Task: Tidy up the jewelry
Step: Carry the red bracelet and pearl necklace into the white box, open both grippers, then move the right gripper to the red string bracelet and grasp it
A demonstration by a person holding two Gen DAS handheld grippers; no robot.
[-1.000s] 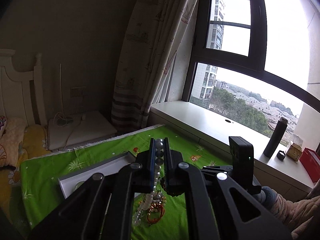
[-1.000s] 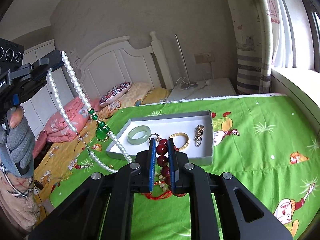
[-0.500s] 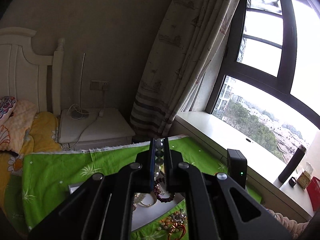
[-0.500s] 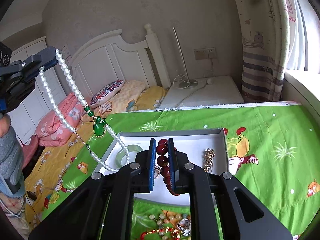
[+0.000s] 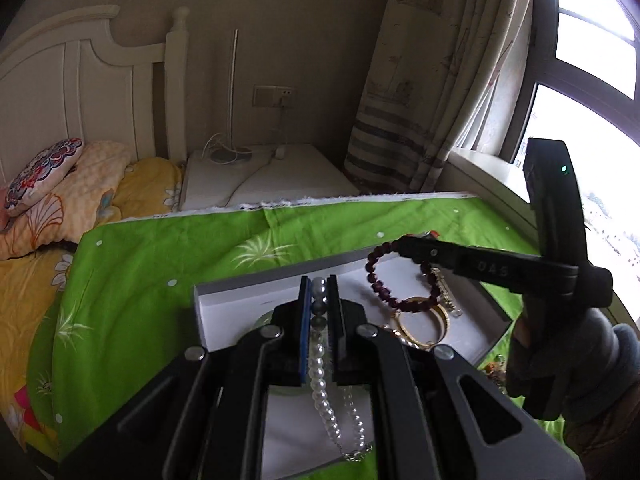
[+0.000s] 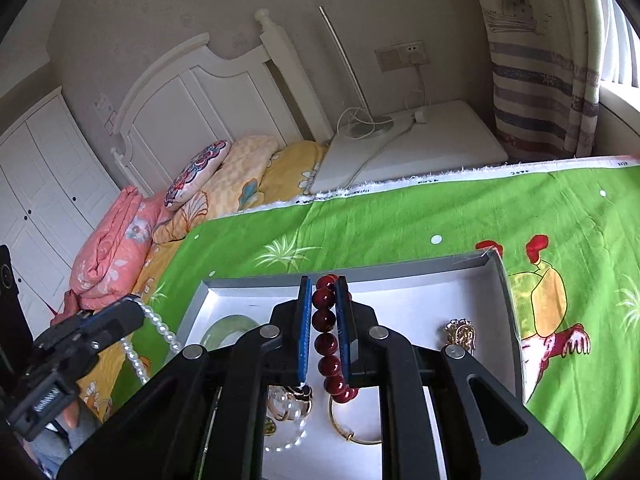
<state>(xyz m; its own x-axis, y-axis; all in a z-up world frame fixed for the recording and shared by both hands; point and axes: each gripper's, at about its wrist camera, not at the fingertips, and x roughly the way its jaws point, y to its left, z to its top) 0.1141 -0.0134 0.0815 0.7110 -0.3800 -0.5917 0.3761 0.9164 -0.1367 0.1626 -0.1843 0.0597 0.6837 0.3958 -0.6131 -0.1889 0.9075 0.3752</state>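
My left gripper [image 5: 319, 284] is shut on a white pearl necklace [image 5: 322, 380] whose strand hangs down into the grey-rimmed white tray [image 5: 240, 284]. My right gripper [image 6: 324, 284] is shut on a dark red bead bracelet [image 6: 326, 340] and holds it over the same tray [image 6: 500, 280]. From the left wrist view the right gripper [image 5: 404, 246] reaches in from the right with the bracelet [image 5: 376, 280] dangling above a gold bangle [image 5: 424, 328]. A green jade bangle [image 6: 228, 326] and a gold brooch [image 6: 460, 334] lie in the tray.
The tray sits on a green patterned cloth [image 6: 400, 216] over the bed. A white nightstand [image 6: 420, 144], pillows [image 6: 224, 176], a headboard and a striped curtain [image 6: 536, 100] stand behind. More loose jewelry lies near the tray's right corner [image 5: 494, 368].
Both grippers have come down closer over the tray. The pearl necklace's hanging end now rests inside the tray, and the red bracelet hangs low over the gold bangle.
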